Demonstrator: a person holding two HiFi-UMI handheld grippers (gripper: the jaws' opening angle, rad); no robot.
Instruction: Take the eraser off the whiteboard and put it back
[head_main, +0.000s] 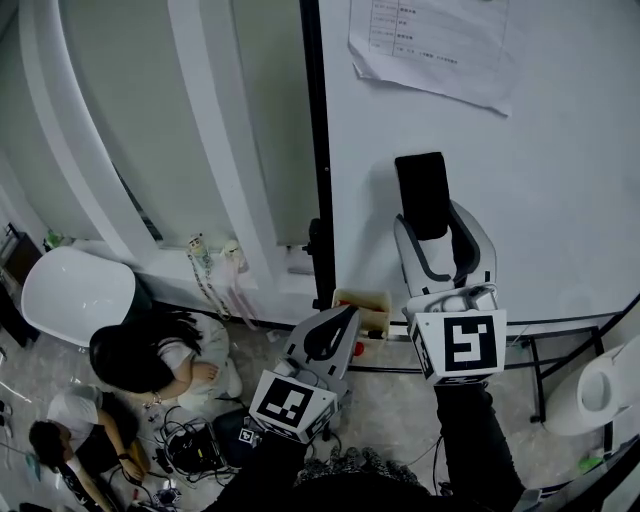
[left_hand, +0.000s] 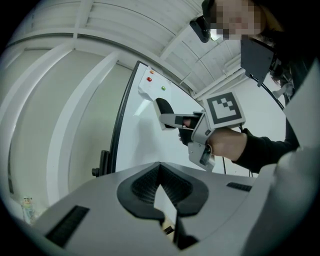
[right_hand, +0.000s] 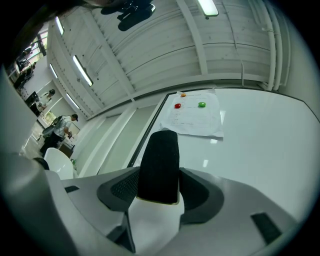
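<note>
A black eraser is clamped upright between the fingers of my right gripper, in front of the whiteboard; whether it touches the board I cannot tell. In the right gripper view the eraser fills the gap of that gripper, both pads pressing its sides. The left gripper view shows the right gripper with the eraser at the board. My left gripper hangs lower, near the board's bottom left corner, fingertips together and nothing between them.
A paper sheet hangs on the board, pinned by small coloured magnets. The board's black frame edge runs down left of the eraser. A person sits on the floor lower left, beside a white chair.
</note>
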